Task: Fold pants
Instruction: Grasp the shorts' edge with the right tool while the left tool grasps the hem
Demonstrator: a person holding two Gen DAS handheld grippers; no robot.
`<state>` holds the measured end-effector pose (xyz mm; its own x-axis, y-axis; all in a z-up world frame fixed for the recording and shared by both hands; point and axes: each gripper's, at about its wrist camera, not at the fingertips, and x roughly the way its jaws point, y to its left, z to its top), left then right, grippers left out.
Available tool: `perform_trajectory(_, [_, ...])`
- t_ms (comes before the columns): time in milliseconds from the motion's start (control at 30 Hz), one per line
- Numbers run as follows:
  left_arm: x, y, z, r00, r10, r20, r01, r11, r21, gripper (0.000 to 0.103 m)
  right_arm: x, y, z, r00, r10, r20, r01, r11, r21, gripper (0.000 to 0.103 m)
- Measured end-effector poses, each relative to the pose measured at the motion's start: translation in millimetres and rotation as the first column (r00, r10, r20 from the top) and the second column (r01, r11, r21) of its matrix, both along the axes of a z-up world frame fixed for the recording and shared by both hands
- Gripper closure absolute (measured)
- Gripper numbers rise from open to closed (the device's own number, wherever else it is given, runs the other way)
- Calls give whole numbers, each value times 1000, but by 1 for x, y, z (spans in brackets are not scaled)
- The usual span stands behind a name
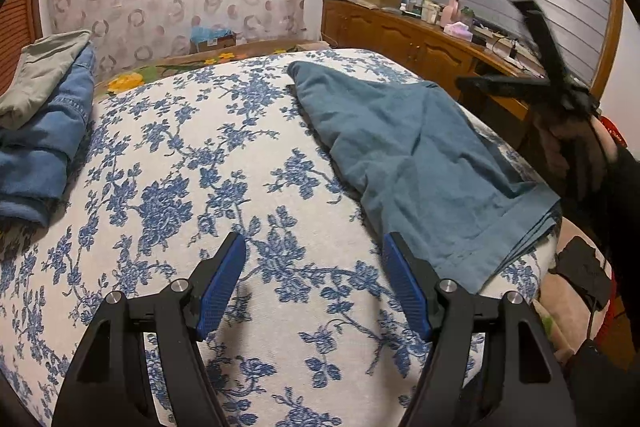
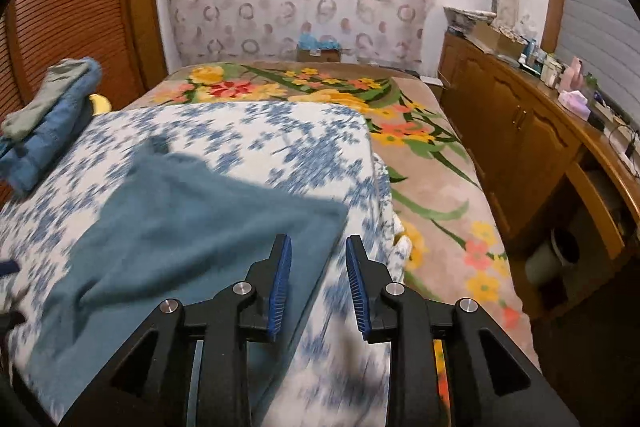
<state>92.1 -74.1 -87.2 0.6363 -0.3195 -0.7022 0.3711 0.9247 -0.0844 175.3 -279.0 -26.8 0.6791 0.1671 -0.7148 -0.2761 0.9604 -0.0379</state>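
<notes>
Teal cotton pants (image 1: 424,163) lying doubled lengthwise along the right edge of the blue-flowered bed cover (image 1: 192,195), cross folds yet to come. Left gripper (image 1: 316,287) fingers spread, empty; right gripper (image 2: 318,281) fingers parted, gripping nothing.
</notes>
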Motion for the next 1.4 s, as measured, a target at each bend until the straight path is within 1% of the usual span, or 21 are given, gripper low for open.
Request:
perform_trajectory(100, [-1, -6, 0, 1000, -17, -3, 17, 1000, 2, 31, -42, 1, 4, 1000, 30, 6, -30, 1000, 8, 74])
perform_trajectory(200, [-2, -12, 0, 999, -37, -12, 37, 999, -7, 31, -81, 2, 1, 998, 57, -8, -57, 998, 16, 74])
perform_trajectory(300, [-3, -17, 0, 998, -58, -25, 57, 998, -23, 31, -108, -2, 1, 998, 65, -21, -64, 997, 48, 74])
perform_trajectory(400, [-6, -24, 0, 997, -75, -23, 75, 997, -19, 31, -128, -10, -1, 997, 61, -45, -57, 995, 85, 74])
perform_trajectory(567, [-12, -33, -1, 993, -118, -28, 118, 993, -23, 32, -143, -22, 0, 997, 47, -64, -40, 993, 111, 74])
perform_trajectory(633, [-12, -37, -4, 990, -133, -41, 132, 991, -27, 37, -146, -26, 0, 996, 42, -73, -32, 992, 123, 74])
perform_trajectory(800, [-11, -40, -10, 987, -146, -69, 144, 989, -30, 43, -151, -27, -2, 995, 46, -93, -33, 989, 142, 74])
perform_trajectory(833, [-11, -41, -11, 986, -148, -71, 146, 989, -34, 44, -151, -23, -2, 994, 52, -94, -38, 989, 143, 75])
perform_trajectory(867, [-11, -41, -11, 986, -150, -72, 148, 988, -36, 45, -152, -23, -1, 994, 60, -94, -46, 988, 147, 79])
perform_trajectory(933, [-12, -41, -11, 985, -154, -75, 152, 988, -42, 46, -154, -22, -1, 994, 64, -87, -50, 987, 150, 90])
perform_trajectory(1000, [-13, -42, -11, 984, -160, -78, 157, 986, -50, 49, -157, -24, 4, 996, 66, -66, -54, 984, 167, 93])
perform_trajectory(1067, [-13, -42, -11, 982, -169, -79, 165, 985, -55, 55, -163, -25, 12, 997, 66, -39, -58, 982, 181, 93])
perform_trajectory(1167, [-15, -44, -10, 980, -183, -77, 179, 982, -58, 60, -171, -21, 16, 997, 78, -19, -74, 983, 171, 93])
perform_trajectory(1267, [-16, -45, -12, 978, -190, -84, 184, 981, -67, 60, -177, -20, 10, 996, 82, -34, -76, 987, 140, 93])
perform_trajectory(1400, [-16, -45, -13, 977, -193, -91, 186, 980, -76, 61, -176, -22, 2, 996, 71, -62, -62, 988, 138, 93])
